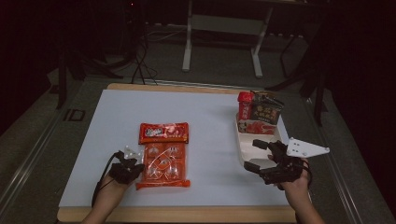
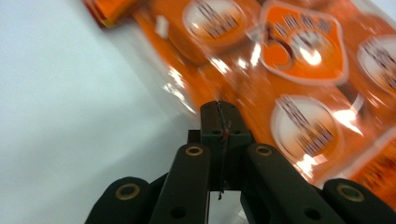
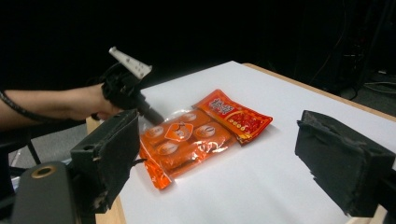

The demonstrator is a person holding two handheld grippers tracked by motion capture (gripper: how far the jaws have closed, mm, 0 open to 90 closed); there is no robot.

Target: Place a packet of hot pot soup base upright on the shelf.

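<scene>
1. Orange snack pack (image 1: 164,163) lies flat on the white bench (image 1: 210,154), near the front edge, left of centre.
2. Left gripper (image 1: 132,164) rests at the pack's left edge with its jaws pressed together; whether film is pinched between them cannot be told.
3. Red packet (image 1: 164,132) lies flat, touching the pack's far end.
4. Right gripper (image 1: 257,156) has its jaws spread, at the near end of a white tray (image 1: 243,147) by the bench's right edge.
5. Upright packets (image 1: 259,111) fill the tray's far end.
</scene>
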